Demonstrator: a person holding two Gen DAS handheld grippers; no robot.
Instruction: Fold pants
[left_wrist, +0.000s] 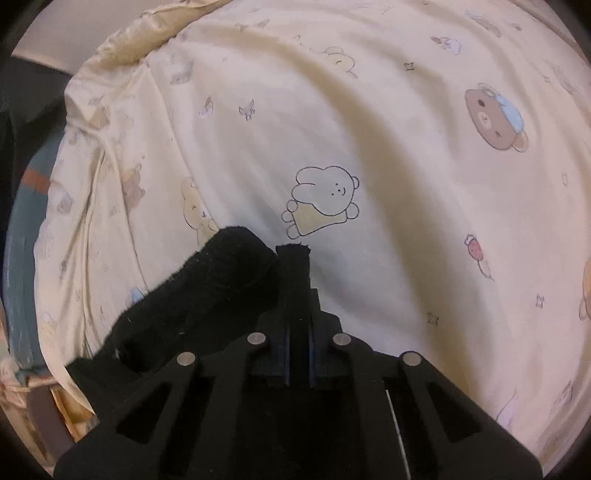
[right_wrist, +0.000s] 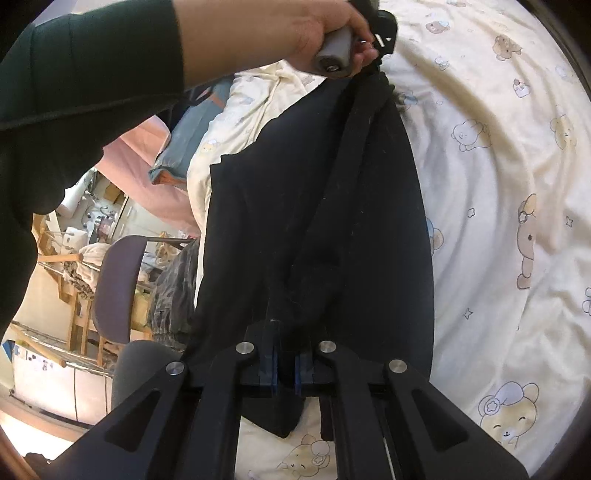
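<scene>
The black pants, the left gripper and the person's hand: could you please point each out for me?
black pants (right_wrist: 369, 206): right wrist view, flat middle of the fabric.
left gripper (left_wrist: 293, 254): left wrist view, tips of its closed fingers.
person's hand (right_wrist: 314, 33): right wrist view, back of the hand.

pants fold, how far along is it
Done: both ends are gripped. The left gripper is shut on a bunch of the black pants, and the right gripper is shut on the other end. In hand: the pants hang stretched between them over the cream bedsheet. Left: no finished fold shows; the folding remains.
</scene>
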